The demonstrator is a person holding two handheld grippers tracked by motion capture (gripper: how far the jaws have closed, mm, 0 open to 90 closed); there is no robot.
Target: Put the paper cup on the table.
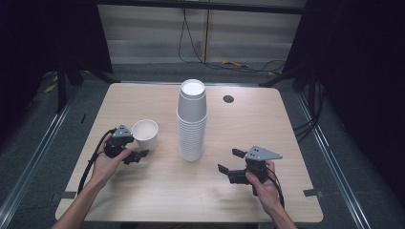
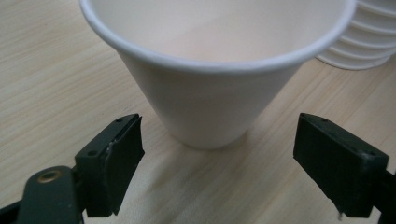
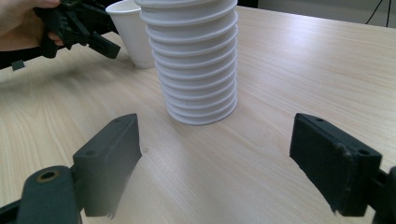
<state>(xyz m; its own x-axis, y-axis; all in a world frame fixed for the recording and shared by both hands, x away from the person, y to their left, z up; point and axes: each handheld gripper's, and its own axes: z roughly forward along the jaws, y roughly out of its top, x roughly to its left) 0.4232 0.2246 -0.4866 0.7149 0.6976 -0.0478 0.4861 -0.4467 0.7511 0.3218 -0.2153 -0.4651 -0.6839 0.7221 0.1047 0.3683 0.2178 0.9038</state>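
the two black jaws of the left gripper (image 2: 219, 163) stood nearest the lens in the left gripper view, spread wide with nothing between them but bare table (image 2: 56, 70). just ahead of them the single paper cup (image 2: 210, 88) sat upright, mouth up, its narrow base resting on the wood a little beyond the jaw tips and roughly centred in the gap. the cup's long axis ran vertical, so the jaws faced its tapering side wall low down; neither pad touched it.

from the high view the left gripper (image 1: 138, 155) lay just beside that cup (image 1: 145, 134), on its near side, and was plainly the nearer hand. the stack of cups (image 1: 192, 121) stood upright at the table's middle, near the lone cup's right but apart from it.

the right gripper (image 1: 230, 164) rested lower right of the stack, well apart from the single cup. in the right gripper view its jaws were also wide open and empty, aimed at the stack's (image 3: 194, 60) base, which stood some way beyond the tips.

a short push forward looked like what the left jaws needed to straddle the cup.
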